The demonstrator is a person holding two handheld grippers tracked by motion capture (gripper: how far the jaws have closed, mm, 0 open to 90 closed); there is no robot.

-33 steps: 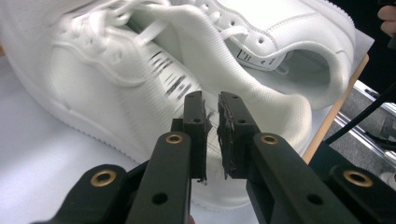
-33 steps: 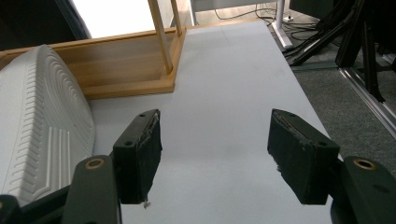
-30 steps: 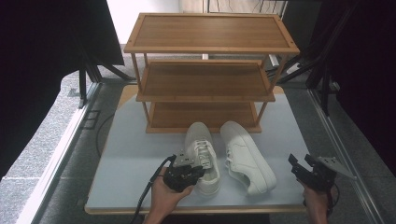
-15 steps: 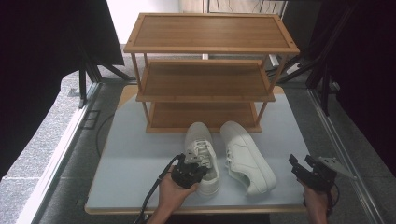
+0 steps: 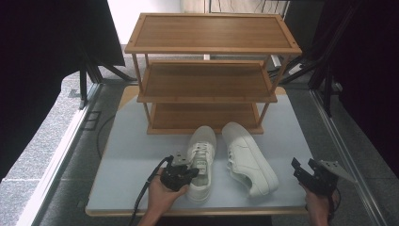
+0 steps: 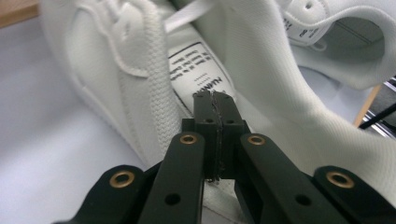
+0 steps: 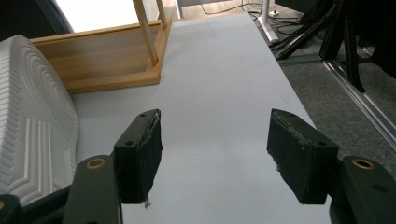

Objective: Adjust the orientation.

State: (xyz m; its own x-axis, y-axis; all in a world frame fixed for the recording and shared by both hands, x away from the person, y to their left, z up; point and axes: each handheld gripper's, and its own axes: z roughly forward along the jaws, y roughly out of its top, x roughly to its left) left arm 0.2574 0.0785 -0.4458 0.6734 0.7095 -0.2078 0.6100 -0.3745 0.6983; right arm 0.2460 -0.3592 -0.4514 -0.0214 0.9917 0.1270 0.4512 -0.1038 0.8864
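High view: two white shoes lie side by side on the table before one three-tier wooden rack. Left gripper view: the left gripper has its jaws pressed together inside the left shoe's opening. Right gripper view: the right gripper hangs spread wide over bare table, a ribbed sole just beside it

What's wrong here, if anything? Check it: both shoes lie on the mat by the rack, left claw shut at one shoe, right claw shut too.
One error: the right claw is open, jaws wide apart over bare mat in the right gripper view. Both shoes by the rack and the shut left claw are right.
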